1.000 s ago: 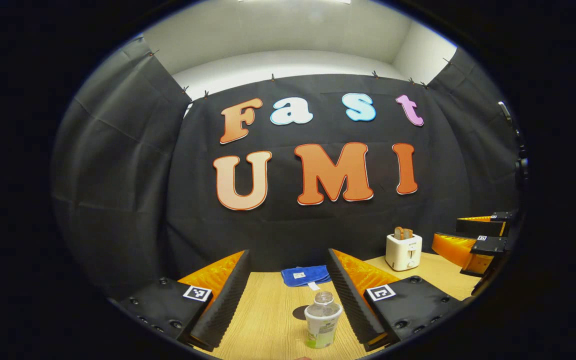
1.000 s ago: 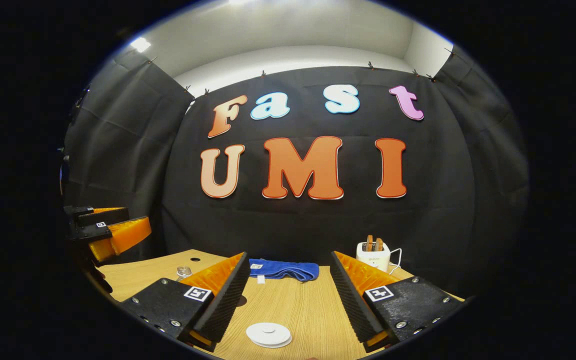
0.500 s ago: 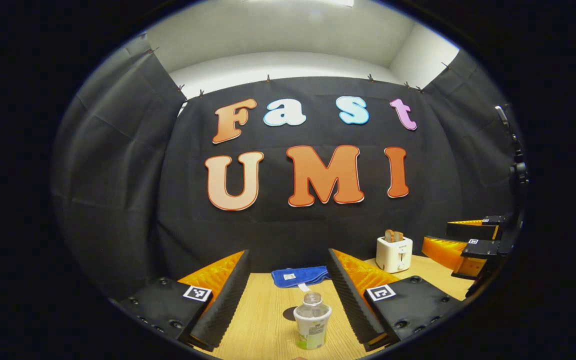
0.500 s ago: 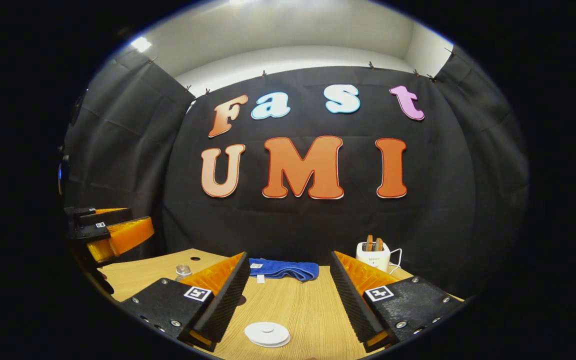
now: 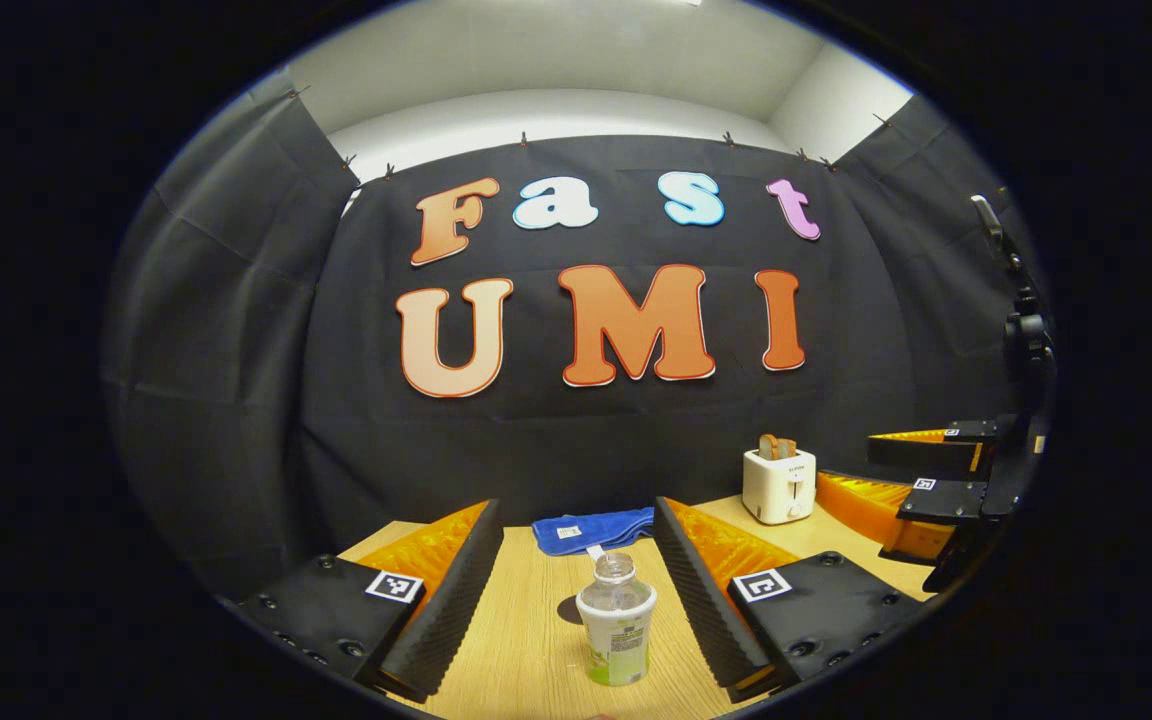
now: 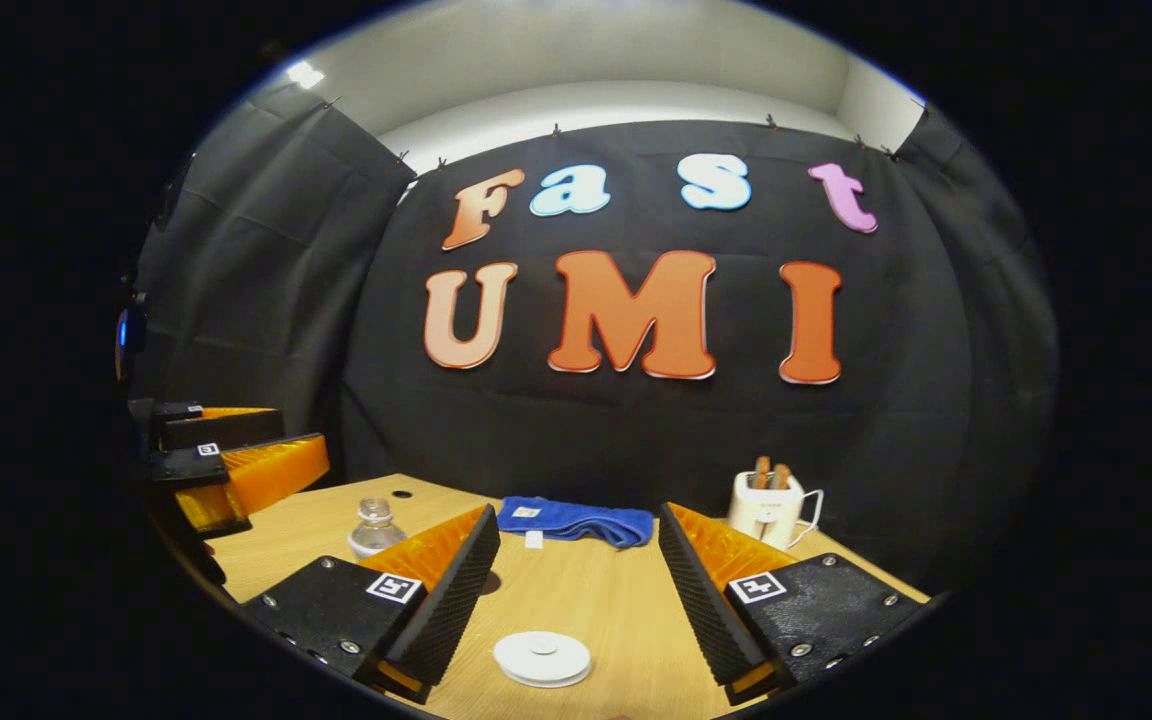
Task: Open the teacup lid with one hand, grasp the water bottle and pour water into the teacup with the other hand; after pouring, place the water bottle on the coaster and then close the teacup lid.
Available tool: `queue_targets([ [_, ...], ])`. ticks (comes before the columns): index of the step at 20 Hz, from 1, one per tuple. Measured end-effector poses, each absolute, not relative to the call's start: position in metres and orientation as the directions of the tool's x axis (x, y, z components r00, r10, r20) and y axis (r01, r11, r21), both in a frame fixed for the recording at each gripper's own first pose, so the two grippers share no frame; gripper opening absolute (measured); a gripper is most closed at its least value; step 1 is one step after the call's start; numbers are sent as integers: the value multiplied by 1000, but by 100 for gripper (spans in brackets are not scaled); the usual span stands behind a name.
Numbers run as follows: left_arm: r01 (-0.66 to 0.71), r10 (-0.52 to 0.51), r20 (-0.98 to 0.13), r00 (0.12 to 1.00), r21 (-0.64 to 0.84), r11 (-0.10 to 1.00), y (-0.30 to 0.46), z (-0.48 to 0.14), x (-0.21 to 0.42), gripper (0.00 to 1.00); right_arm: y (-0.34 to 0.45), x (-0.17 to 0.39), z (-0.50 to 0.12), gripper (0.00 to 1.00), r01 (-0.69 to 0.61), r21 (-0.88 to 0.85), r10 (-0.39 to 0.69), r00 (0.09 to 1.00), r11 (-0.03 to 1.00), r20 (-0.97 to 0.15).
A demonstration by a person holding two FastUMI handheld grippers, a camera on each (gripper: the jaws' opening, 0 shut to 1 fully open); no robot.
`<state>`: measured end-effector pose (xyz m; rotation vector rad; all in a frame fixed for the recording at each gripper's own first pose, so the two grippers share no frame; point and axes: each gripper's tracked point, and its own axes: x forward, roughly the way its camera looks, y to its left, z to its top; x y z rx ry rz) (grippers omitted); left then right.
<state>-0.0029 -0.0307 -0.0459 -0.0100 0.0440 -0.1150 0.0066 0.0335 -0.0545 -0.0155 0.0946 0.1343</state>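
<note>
One water bottle (image 5: pixel 616 620), one toaster (image 5: pixel 779 486), one towel (image 5: pixel 591 528)

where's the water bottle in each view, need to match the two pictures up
Left gripper view: the water bottle stands at bottom centre on the table, between the left gripper's open fingers.
Right gripper view: the water bottle is at lower left, partly behind the right gripper's own finger.
Shared landmark: the blue cloth at the table's far edge, with the white toaster to its right.
</note>
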Motion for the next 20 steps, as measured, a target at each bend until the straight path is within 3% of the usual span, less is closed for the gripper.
queue_targets([
  [2, 137, -138, -61, 989, -13, 990, -36, -62, -5, 95, 38, 8, -71, 96, -168, 29, 170, 976, 985, -137],
  [13, 171, -173, -170, 970, -28, 985, -51, -132, 1, 97, 22, 26, -168, 93, -143, -60, 115, 938, 988, -327],
  [16, 165, -165, -184, 969, -18, 986, -49, -142, 2, 96, 27, 28, -201, 88, -146, -44, 116, 906, 988, -406],
  [20, 160, -161, -196, 967, -20, 987, -48, -147, 2, 97, 37, 27, -206, 76, -184, -68, 141, 905, 981, -402],
])
